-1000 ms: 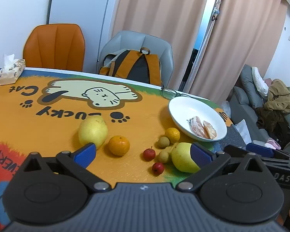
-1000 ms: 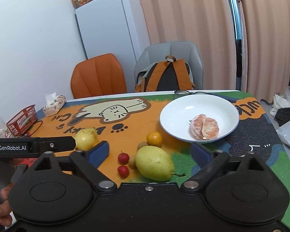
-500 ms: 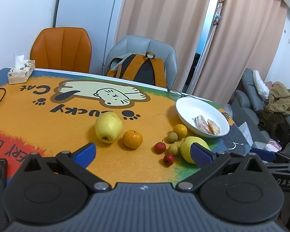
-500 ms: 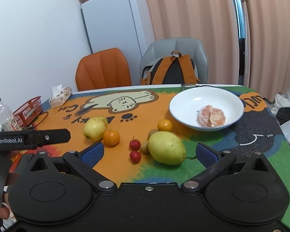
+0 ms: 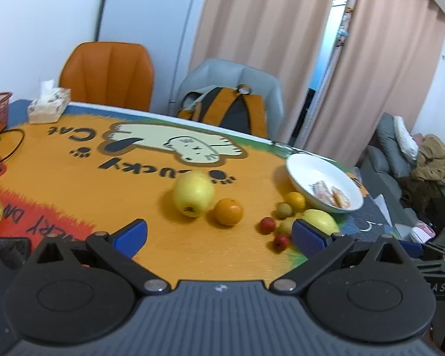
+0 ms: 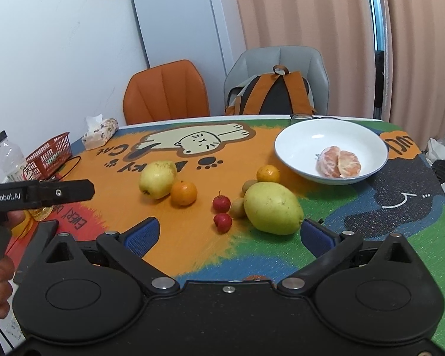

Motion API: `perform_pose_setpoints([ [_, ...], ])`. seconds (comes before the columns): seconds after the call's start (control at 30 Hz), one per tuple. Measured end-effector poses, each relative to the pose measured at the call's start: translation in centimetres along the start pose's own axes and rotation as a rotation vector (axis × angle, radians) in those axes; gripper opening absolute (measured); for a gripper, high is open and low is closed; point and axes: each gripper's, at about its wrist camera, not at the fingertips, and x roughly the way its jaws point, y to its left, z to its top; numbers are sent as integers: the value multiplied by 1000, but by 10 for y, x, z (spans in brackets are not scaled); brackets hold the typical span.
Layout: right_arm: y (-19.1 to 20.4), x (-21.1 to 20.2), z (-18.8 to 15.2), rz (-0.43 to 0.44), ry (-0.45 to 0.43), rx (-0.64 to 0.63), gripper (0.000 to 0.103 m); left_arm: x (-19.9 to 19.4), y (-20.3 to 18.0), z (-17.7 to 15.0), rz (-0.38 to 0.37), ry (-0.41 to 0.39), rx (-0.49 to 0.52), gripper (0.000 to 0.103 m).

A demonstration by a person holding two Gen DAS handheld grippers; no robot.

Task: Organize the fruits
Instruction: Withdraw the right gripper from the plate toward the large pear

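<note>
Hovering over table (image 6: 415, 237), both grippers, left (image 5: 219, 234) and right (image 6: 228, 234), jaws spread wide, empty; right's just widened; fruit loose beside plate (image 6: 296, 136).

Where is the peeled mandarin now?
In the right wrist view, the peeled mandarin lies inside the white plate, at right, beyond the large yellow fruit.

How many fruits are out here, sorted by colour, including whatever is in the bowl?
Yellow-green large fruits: 2, one far left, one nearest the right gripper
Orange whole citrus: 2, the bigger, the smaller
Small red fruits: 2
Small greenish-brown fruits: 2
Peeled orange in the white bowl: 1
Total: 9
</note>
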Motion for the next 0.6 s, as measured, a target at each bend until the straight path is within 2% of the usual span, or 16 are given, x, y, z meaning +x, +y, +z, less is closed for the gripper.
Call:
perform_pose_setpoints([
  [0.6,-4,29,-5,-2,12,-8,101,23,27,-2,57,-9,-47,102],
])
